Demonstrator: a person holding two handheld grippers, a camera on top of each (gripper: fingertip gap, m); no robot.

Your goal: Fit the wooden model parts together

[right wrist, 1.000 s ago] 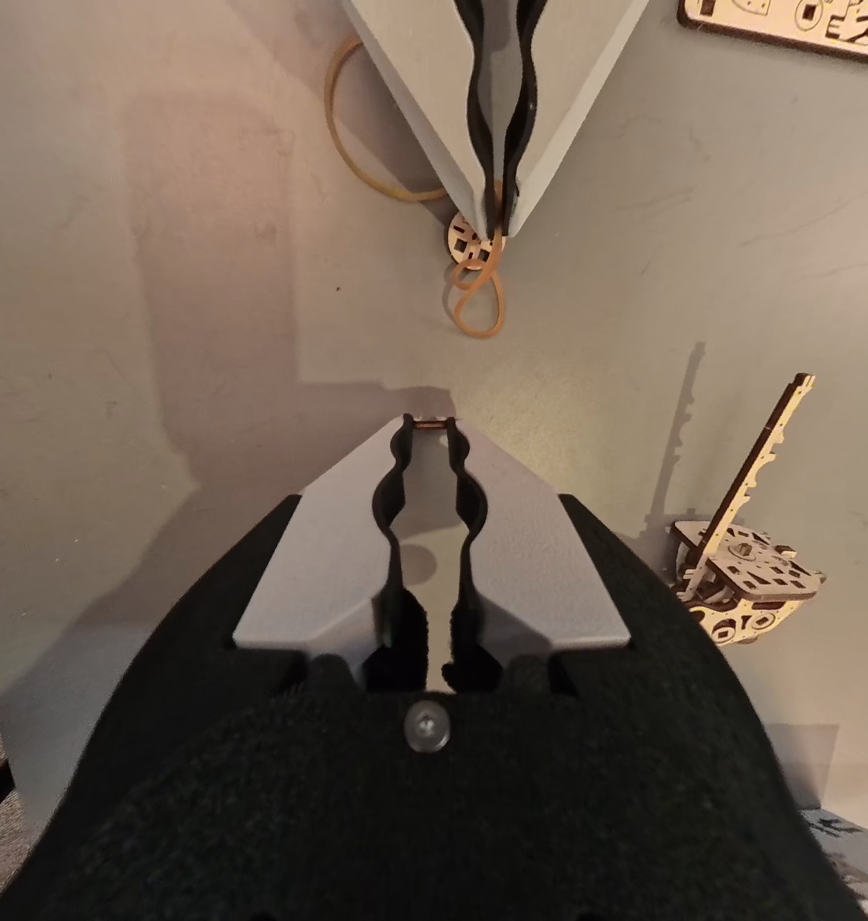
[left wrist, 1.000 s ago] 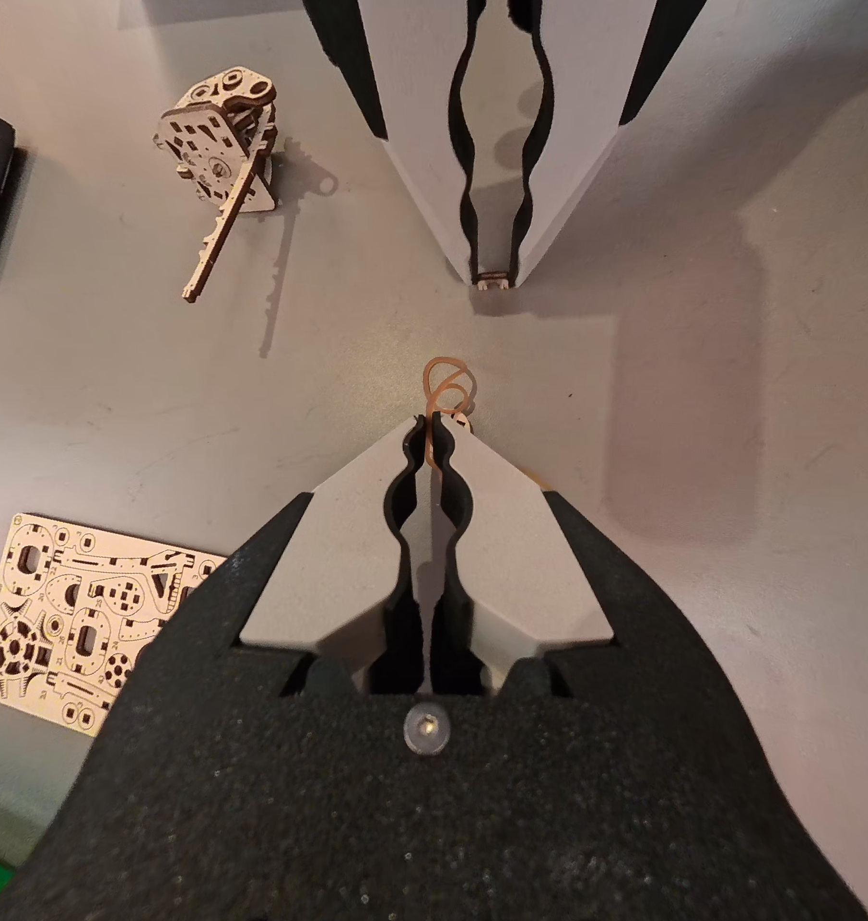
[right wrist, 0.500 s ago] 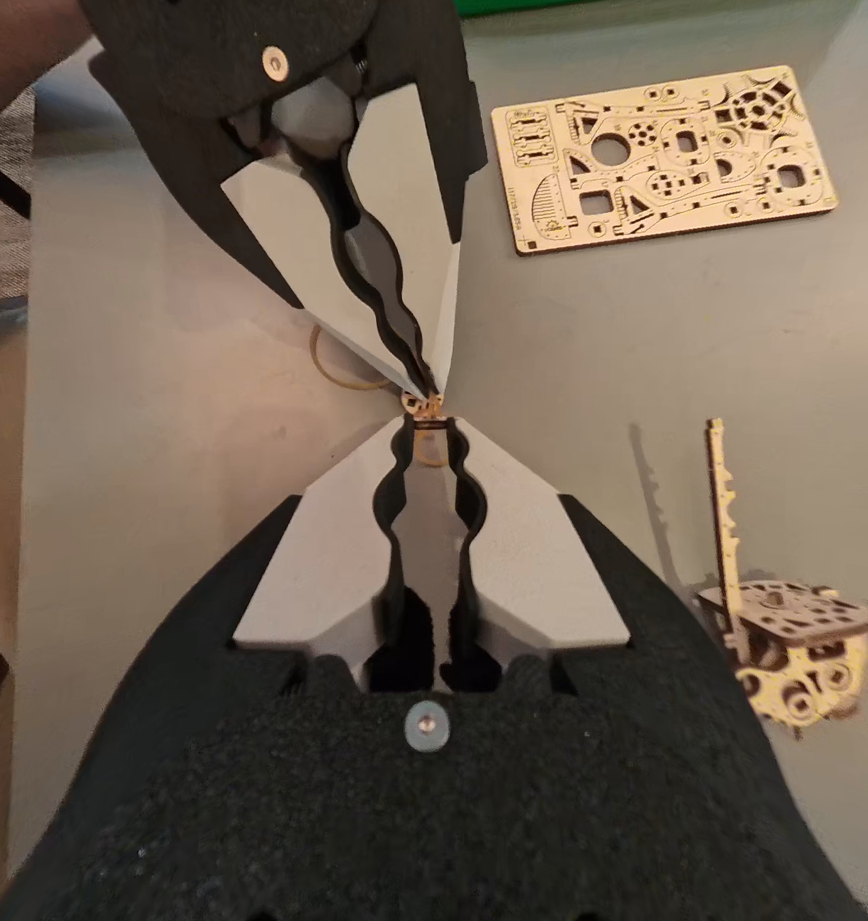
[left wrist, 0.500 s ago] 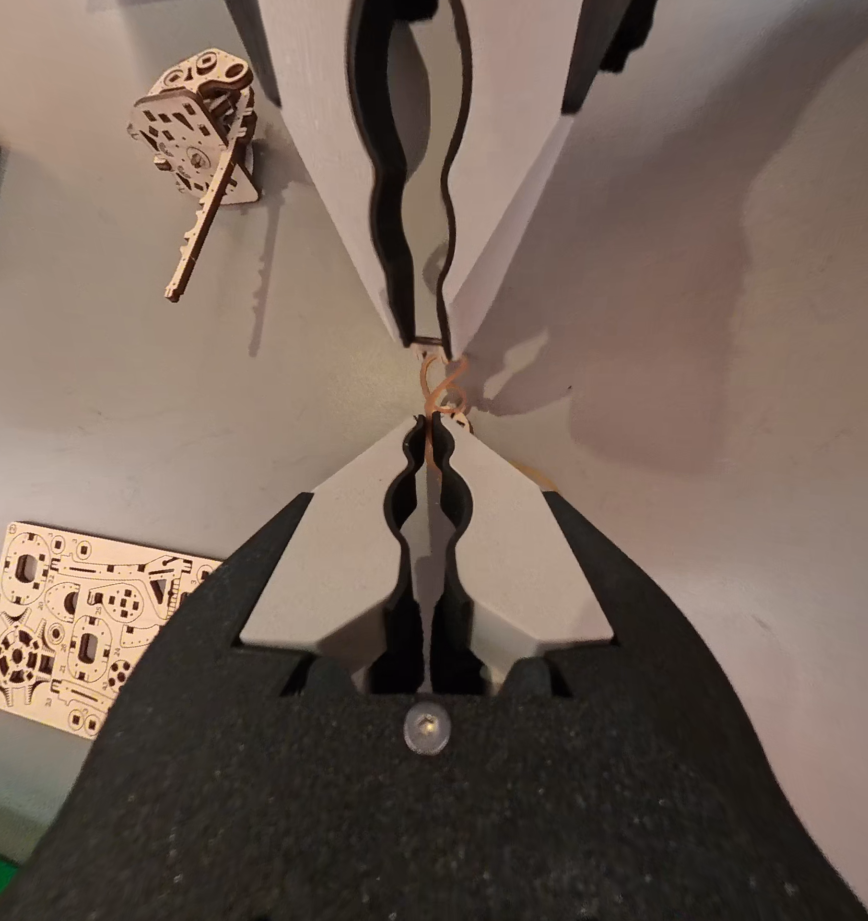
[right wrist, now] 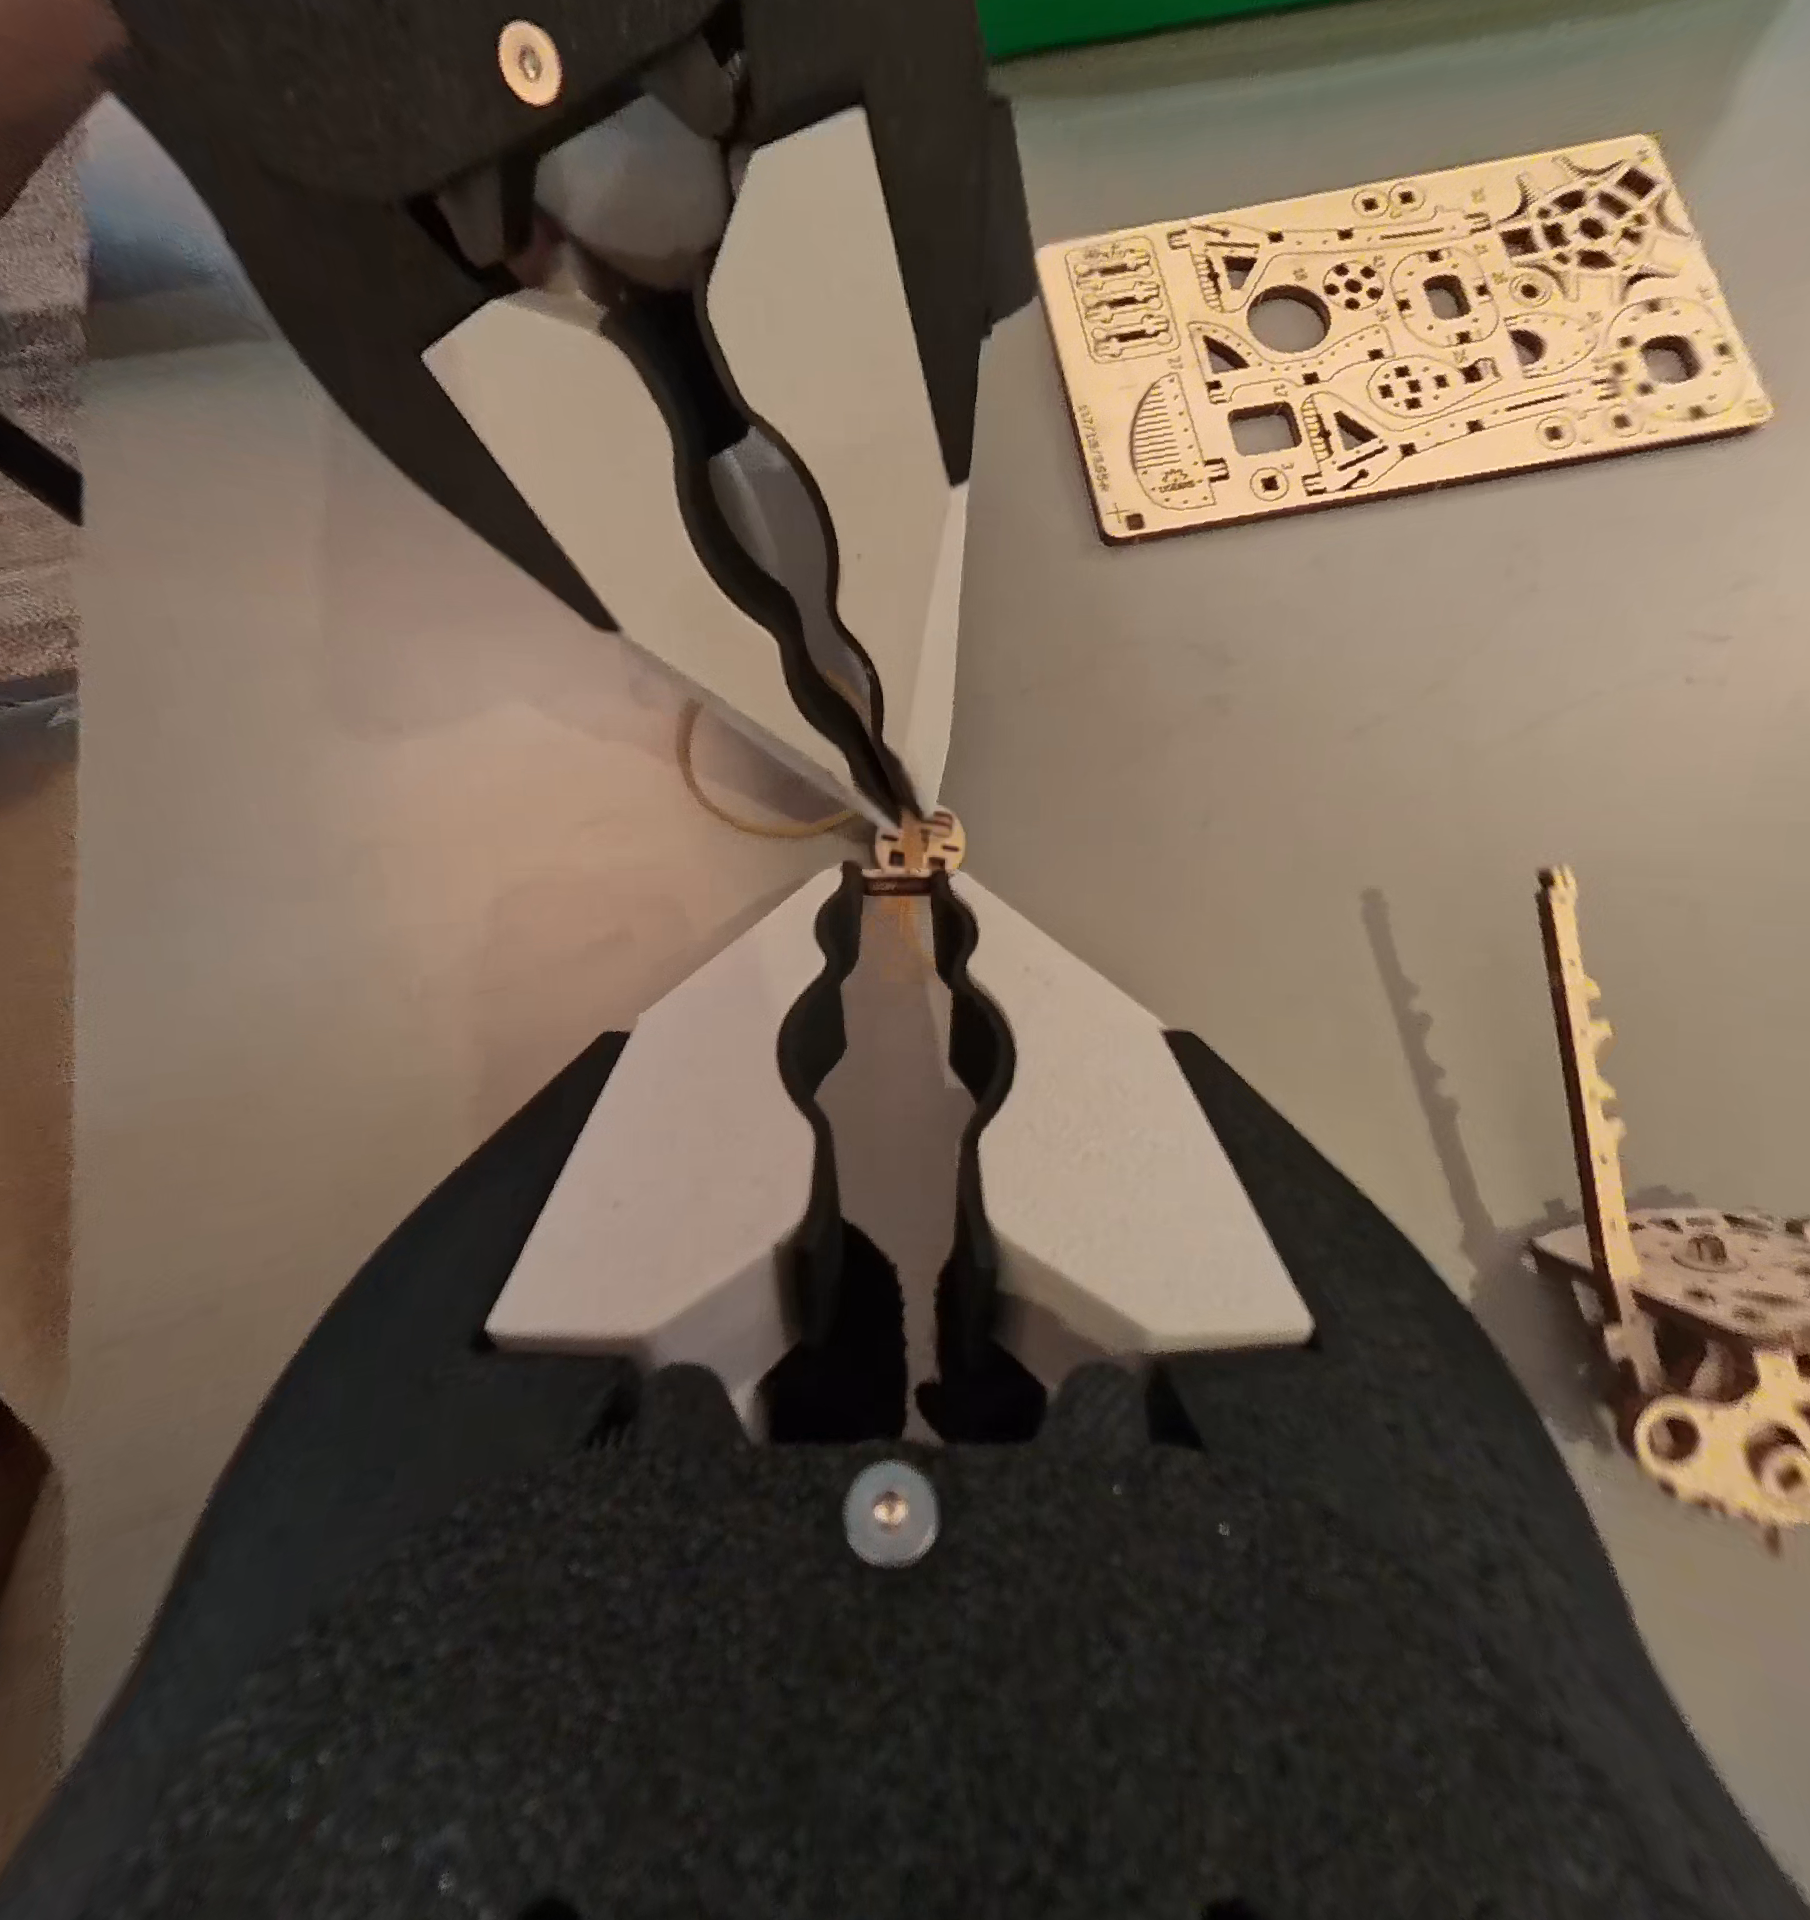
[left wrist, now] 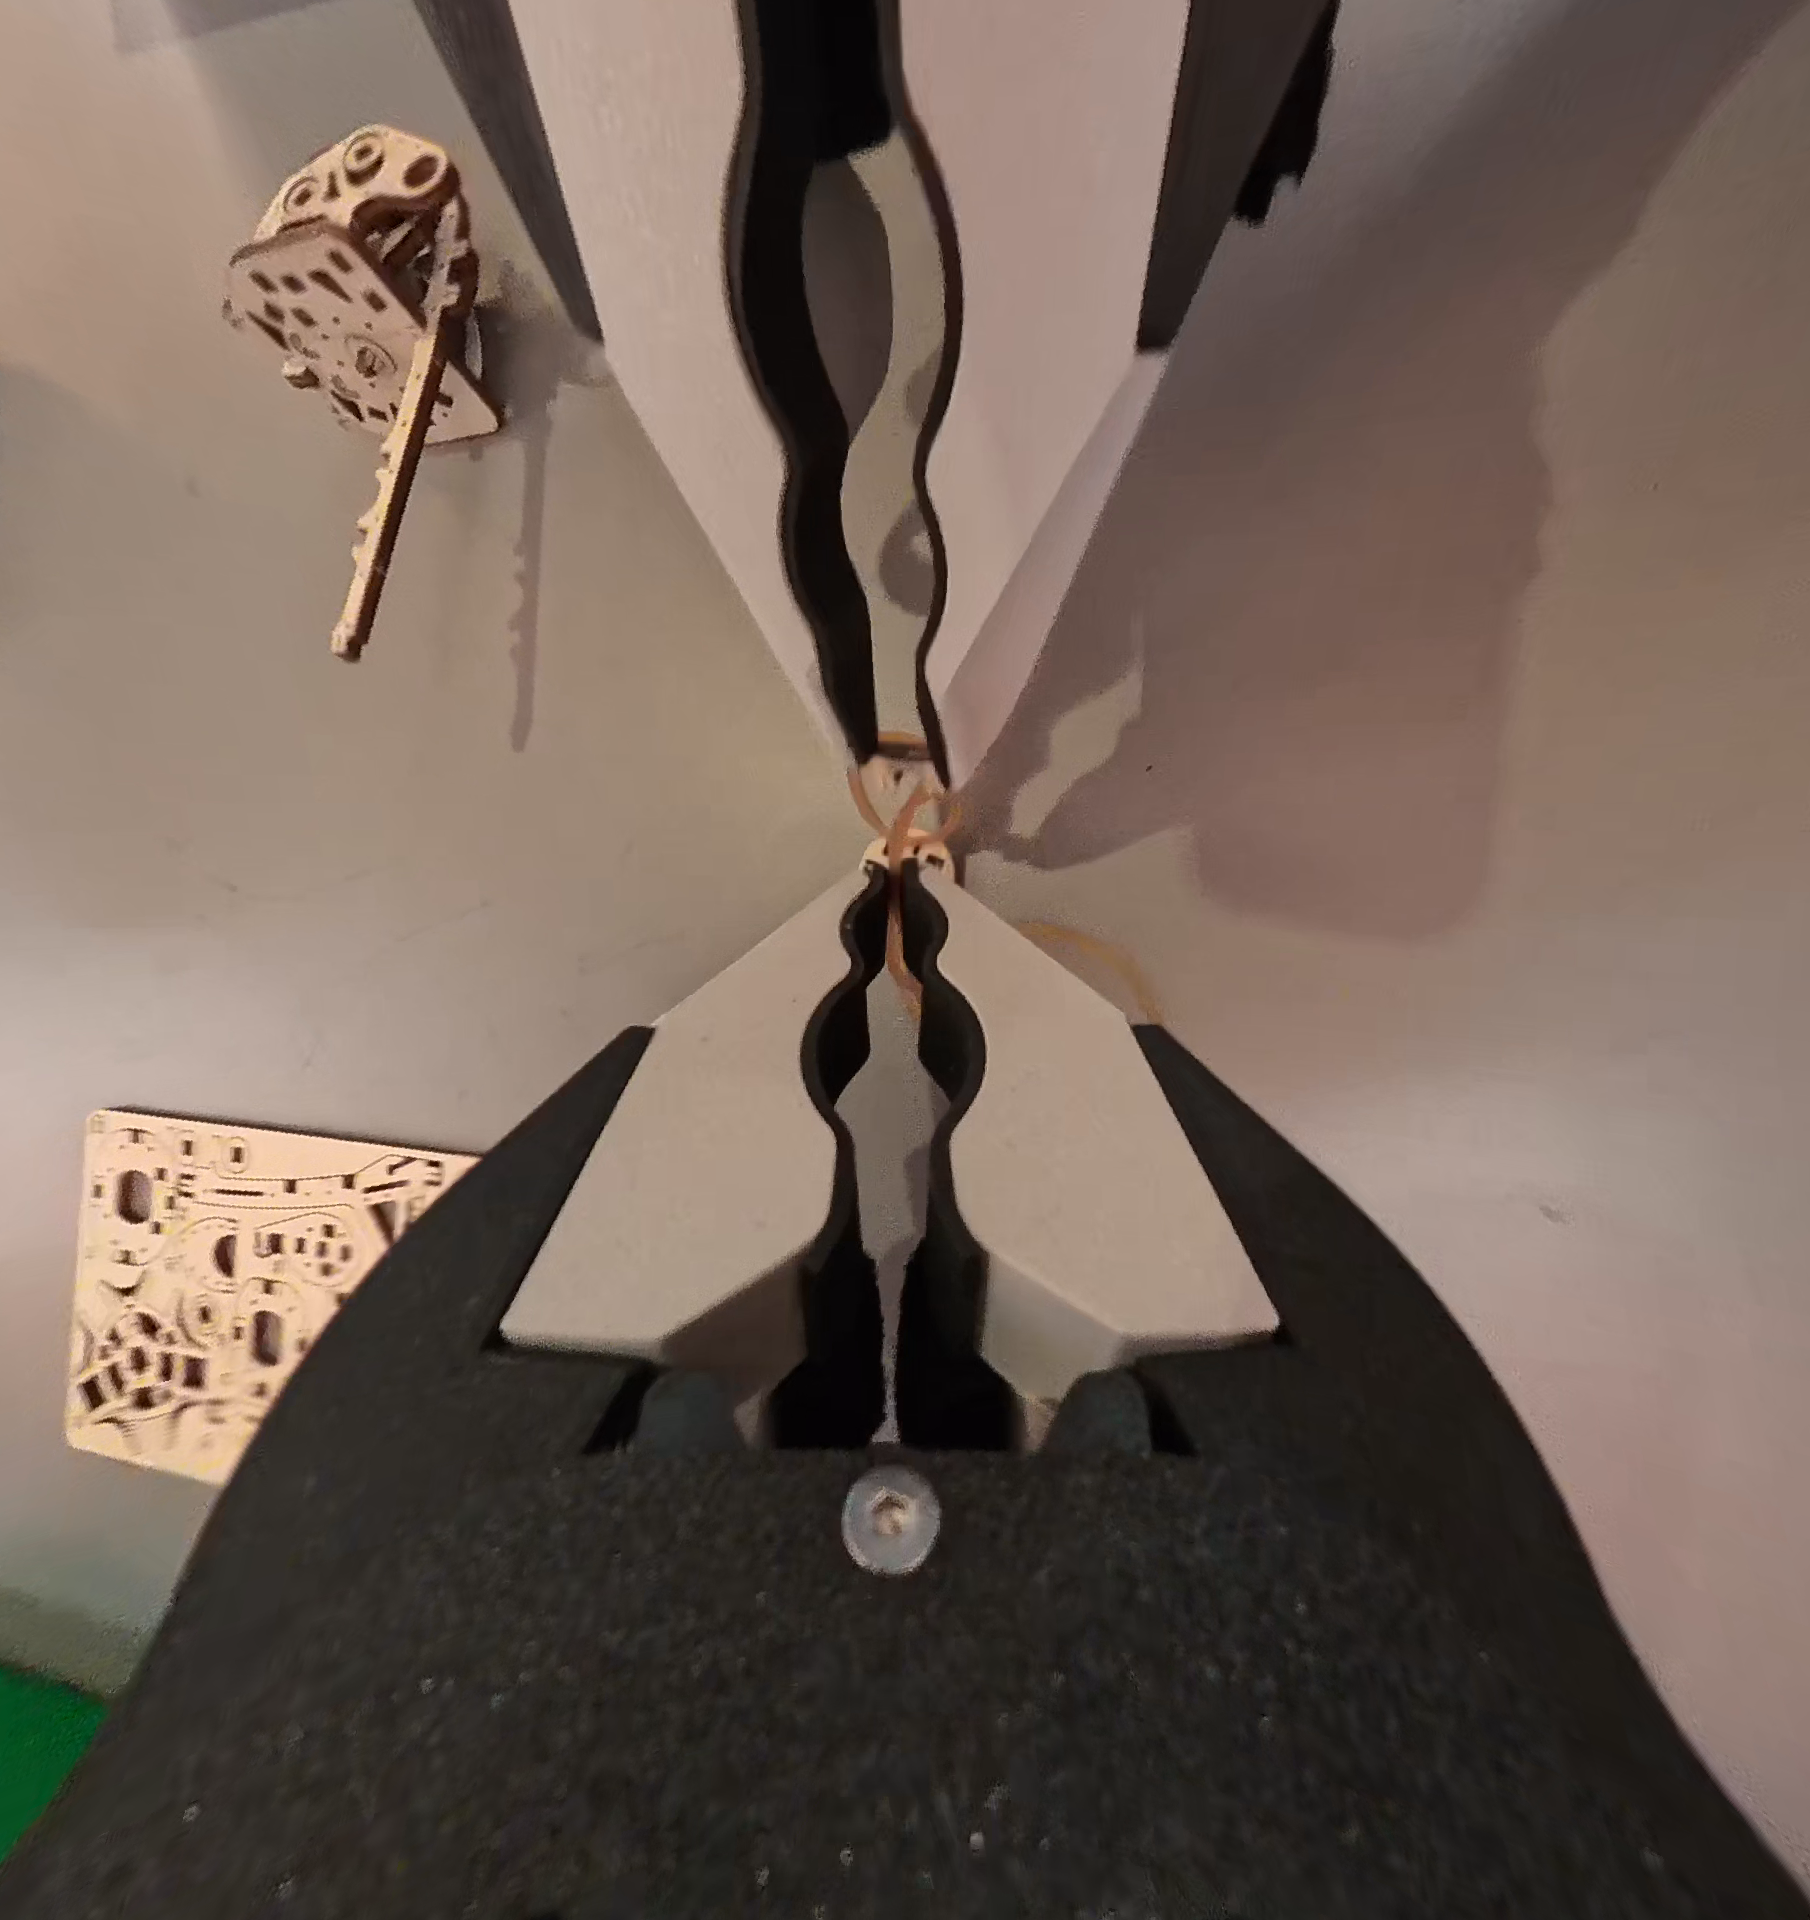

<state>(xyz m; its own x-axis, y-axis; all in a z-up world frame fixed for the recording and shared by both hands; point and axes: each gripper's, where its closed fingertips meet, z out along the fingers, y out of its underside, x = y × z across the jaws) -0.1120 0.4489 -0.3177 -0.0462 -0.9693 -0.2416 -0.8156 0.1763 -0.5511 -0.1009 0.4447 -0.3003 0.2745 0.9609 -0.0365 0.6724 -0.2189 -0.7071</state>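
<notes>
A small round wooden disc (right wrist: 920,840), pale and pierced with square cut-outs, sits clenched at the tips of the left gripper (right wrist: 906,821), above the grey table (right wrist: 1296,727). Just below it, the right gripper (right wrist: 906,883) pinches a short flat wooden piece (right wrist: 901,885) edge-on between its tips; the two parts meet or nearly meet, too small to tell which. A tan rubber band (left wrist: 906,831) loops around the disc, its path partly hidden between the left gripper's wavy black pads. A second band (right wrist: 766,821) lies half hidden behind the fingers. Well apart rest a laser-cut plywood sheet (right wrist: 1400,343) and a part-built model (right wrist: 1711,1351) with an upright toothed strip (right wrist: 1587,1081).
</notes>
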